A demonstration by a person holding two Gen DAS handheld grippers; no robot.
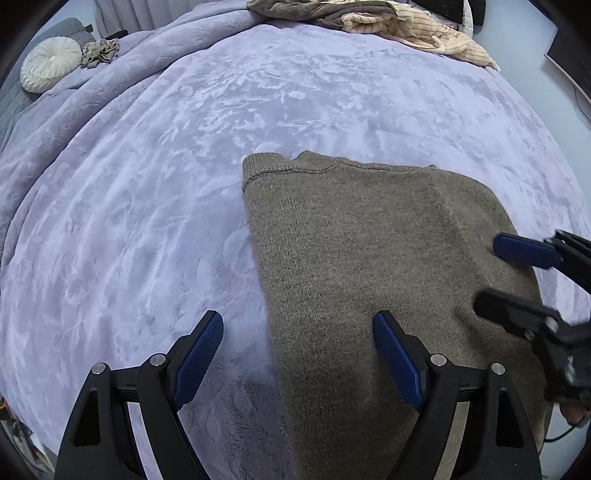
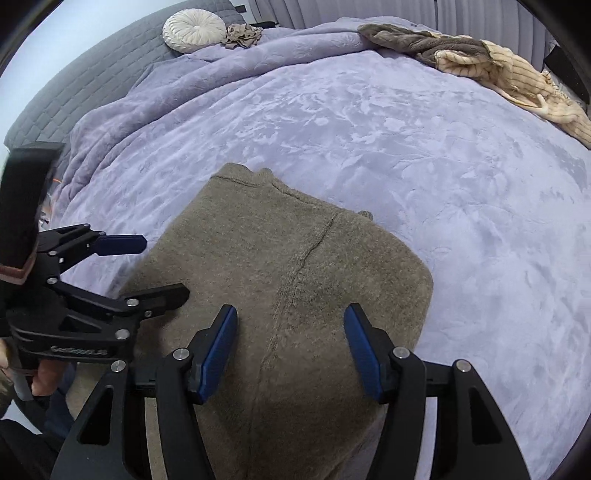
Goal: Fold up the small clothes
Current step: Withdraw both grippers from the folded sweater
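sweater [image 2: 295, 280] near edge cut off

A wide stretch of the lavender blanket [image 1: 332, 92] is left bare beyond and to the left of the folded brown knit garment [image 1: 369, 258], so passage is offered there. The near right is occupied by the garment itself, over which the left gripper [image 1: 299, 332] and the right gripper [image 2: 290, 317] are held with jaws spread. At the far right edge a heap of clothes [image 2: 480, 62] is piled; at the far left a round cushion [image 2: 194, 29] and what may be a crumpled cloth [image 2: 242, 35] are set.
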